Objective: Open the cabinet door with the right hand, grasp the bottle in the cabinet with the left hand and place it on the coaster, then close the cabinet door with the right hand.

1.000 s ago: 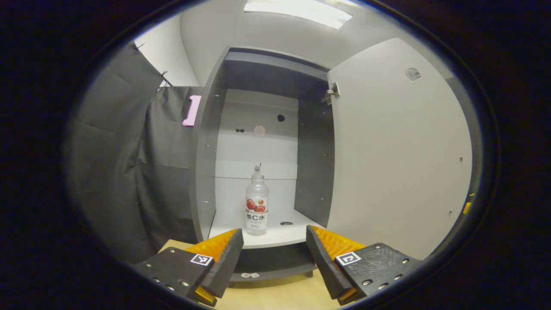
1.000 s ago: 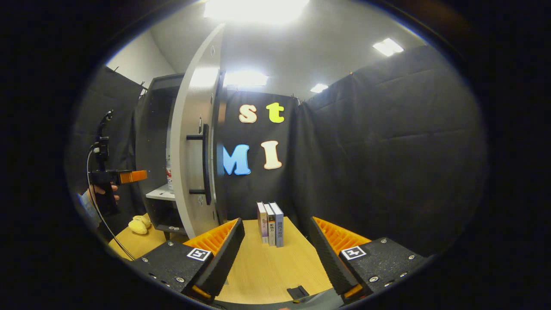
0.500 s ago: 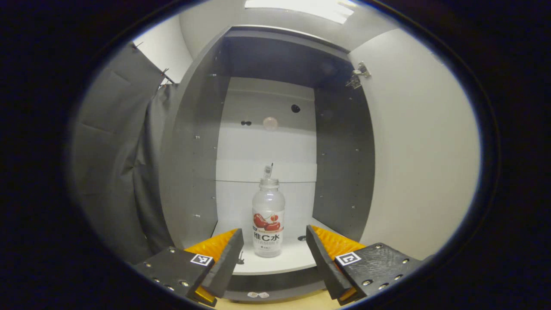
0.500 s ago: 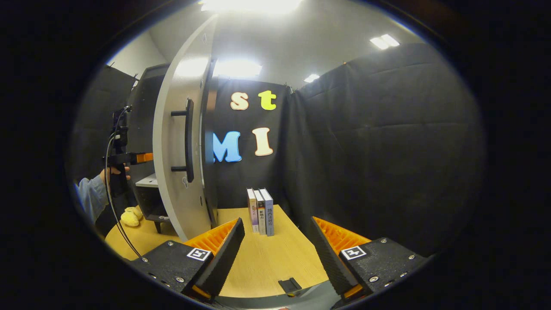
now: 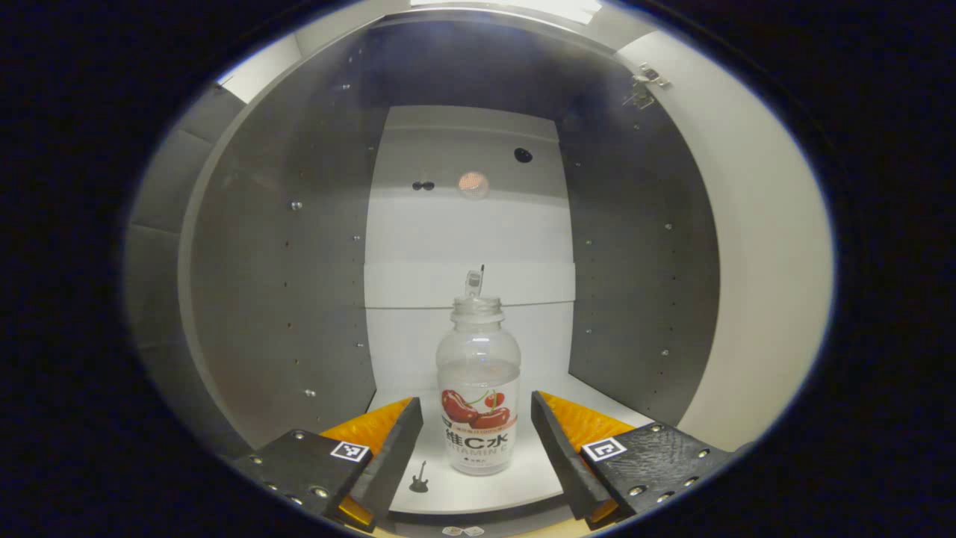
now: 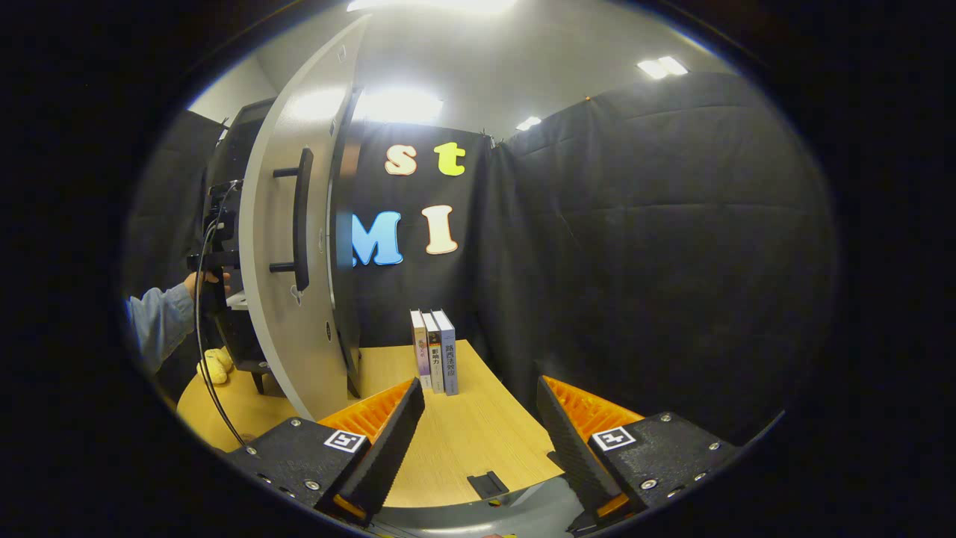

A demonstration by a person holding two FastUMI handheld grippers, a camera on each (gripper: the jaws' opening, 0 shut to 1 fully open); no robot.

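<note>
Two views inspected. Left gripper view: the left hand-held gripper [image 5: 476, 441] stands spread, its fingers flanking the bottle [image 5: 479, 388] without touching; the bottle is upright on the cabinet shelf [image 5: 478, 489]. Step in hand: the grasp; next, advance and clench on the body. Right gripper view: the right hand-held gripper [image 6: 478, 448] hangs released over the counter [image 6: 463, 448], the cabinet door [image 6: 287, 246] wide open.
</note>
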